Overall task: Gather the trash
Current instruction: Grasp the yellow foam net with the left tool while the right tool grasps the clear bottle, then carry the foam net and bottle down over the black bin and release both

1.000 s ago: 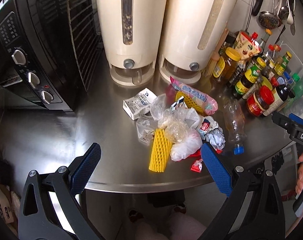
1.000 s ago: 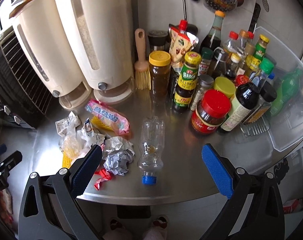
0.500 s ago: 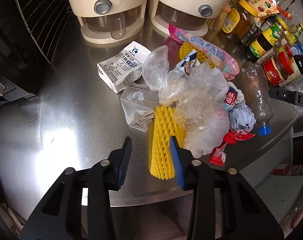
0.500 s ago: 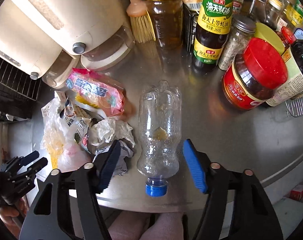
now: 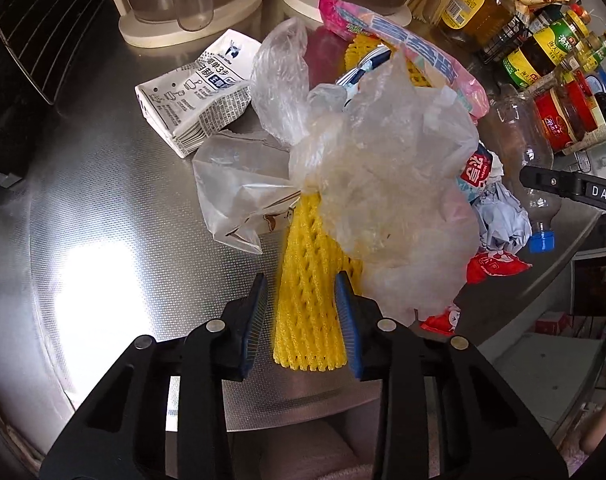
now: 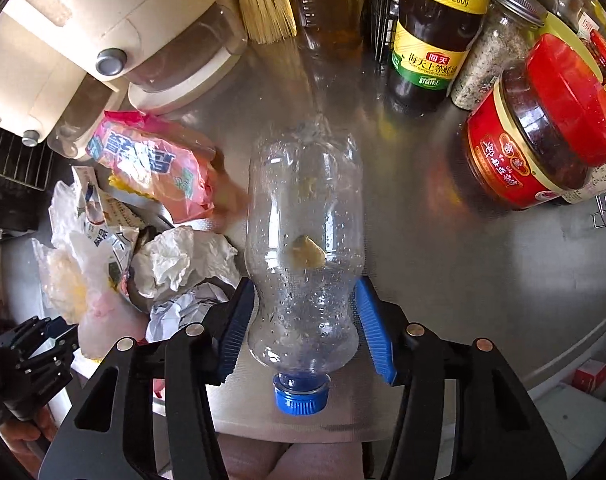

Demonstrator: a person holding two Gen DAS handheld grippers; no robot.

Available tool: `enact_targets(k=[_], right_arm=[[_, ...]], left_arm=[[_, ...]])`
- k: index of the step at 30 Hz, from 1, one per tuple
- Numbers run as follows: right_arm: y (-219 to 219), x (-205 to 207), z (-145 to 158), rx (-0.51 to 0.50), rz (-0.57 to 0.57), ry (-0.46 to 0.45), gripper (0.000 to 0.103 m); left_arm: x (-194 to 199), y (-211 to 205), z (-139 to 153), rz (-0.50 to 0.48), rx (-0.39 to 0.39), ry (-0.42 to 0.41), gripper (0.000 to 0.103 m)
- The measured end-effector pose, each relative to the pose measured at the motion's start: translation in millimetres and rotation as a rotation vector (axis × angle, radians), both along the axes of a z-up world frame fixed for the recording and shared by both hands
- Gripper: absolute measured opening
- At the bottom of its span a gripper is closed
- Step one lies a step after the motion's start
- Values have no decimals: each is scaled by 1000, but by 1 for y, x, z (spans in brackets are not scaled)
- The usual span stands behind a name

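Trash lies heaped on the brushed stainless-steel surface [image 5: 103, 208] near its front edge, ahead of two cream dispensers with clear cups [image 5: 191, 4] that stand along the back. Jars and bottles of sauce [image 6: 439, 28], among them a red-lidded jar of chilli paste [image 6: 543, 128], crowd the back right corner.

Largest item of the heap: a crumpled clear plastic bag [image 5: 383, 168], draped over other litter. A pink and blue snack wrapper [image 5: 403, 56] lies behind it, towards the dispensers. A white printed carton, flattened [image 5: 199, 96], lies on the heap's left side.

A clear plastic bottle with a blue cap [image 6: 303, 248] lies on its side at the heap's right, cap towards the front edge, droplets inside and a small yellowish lump within. Right tongs [image 6: 307, 332] stand at medium width with the bottle's lower body between the blue pads; both pads appear to touch its sides, but firm pressure cannot be confirmed.

A yellow foam fruit net [image 5: 311, 300] lies lengthwise towards the front edge, its far end under the clear bag. Left tongs [image 5: 303, 320] are narrow; the right pad touches the net, the left pad stands just beside it. Neither set of tongs has closed further within the last half second.

Crumpled white tissue [image 6: 183, 260] lies left of the bottle. Red sachets [image 5: 495, 264] lie at the front edge, beside the clear bag.
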State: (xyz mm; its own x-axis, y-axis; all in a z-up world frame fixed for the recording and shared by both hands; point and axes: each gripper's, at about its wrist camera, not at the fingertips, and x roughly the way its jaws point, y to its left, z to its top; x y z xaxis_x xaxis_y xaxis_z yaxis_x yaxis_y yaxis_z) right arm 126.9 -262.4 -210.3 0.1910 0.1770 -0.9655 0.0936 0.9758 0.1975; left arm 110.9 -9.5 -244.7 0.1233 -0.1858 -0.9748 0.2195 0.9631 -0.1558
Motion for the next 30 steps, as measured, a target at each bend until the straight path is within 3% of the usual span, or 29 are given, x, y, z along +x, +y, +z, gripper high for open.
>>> enact_targets(k=[4,6,9,22,30], right_arm=[[4,2,-16,-5,-11,11,53],[3,0,-17,2,-28,-3,52],[7,0,-14,12,-34,-35,51],[4,-36,74,20,-52,-239,51],[11,-73,105,54,-9,-298,51]], left_arm=[[2,1,-1,1,-12,2,31],[3,2,1,2,-32,7,15],[0,2,13,1,-23,-21,10],[-28,29,106,69,3,-246,9],[-62,37,141,79,-12,-309,9]])
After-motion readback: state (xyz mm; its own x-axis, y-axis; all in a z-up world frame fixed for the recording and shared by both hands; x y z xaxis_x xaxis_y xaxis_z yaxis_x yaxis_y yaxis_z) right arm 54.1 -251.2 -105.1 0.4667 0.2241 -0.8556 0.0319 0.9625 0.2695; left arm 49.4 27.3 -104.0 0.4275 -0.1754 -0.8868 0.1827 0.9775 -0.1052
